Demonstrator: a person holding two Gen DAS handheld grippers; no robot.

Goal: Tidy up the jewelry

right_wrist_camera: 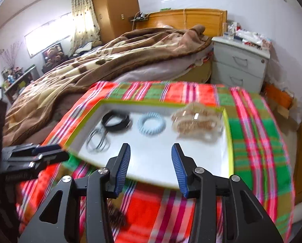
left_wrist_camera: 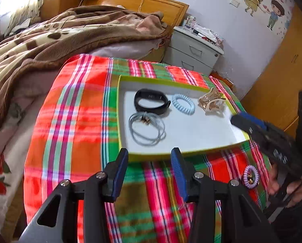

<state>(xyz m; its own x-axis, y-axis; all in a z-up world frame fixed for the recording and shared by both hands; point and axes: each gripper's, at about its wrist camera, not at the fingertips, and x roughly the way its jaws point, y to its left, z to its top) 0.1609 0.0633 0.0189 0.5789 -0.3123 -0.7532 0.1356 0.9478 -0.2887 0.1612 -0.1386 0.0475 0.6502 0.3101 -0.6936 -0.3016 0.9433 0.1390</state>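
Note:
A shallow white tray with a lime-green rim [left_wrist_camera: 161, 79] [right_wrist_camera: 229, 129] lies on a plaid cloth. In it are a black wristband [left_wrist_camera: 151, 101] [right_wrist_camera: 116, 120], a light-blue spiral hair tie [left_wrist_camera: 183, 103] [right_wrist_camera: 152, 123], a beige hair claw [left_wrist_camera: 211, 101] [right_wrist_camera: 195, 121] and grey elastic loops with a small charm [left_wrist_camera: 146, 129] [right_wrist_camera: 97, 141]. A purple spiral hair tie [left_wrist_camera: 250, 176] lies on the cloth outside the tray, near the right hand. My left gripper [left_wrist_camera: 149, 158] is open and empty at the tray's near edge. My right gripper [right_wrist_camera: 151, 154] is open and empty above the tray's near part.
The plaid cloth [left_wrist_camera: 69, 121] covers a small table beside a bed with a brown blanket [left_wrist_camera: 49, 36]. A grey nightstand [left_wrist_camera: 193, 50] stands behind. A dark fuzzy item [right_wrist_camera: 116, 214] lies on the cloth below the right gripper.

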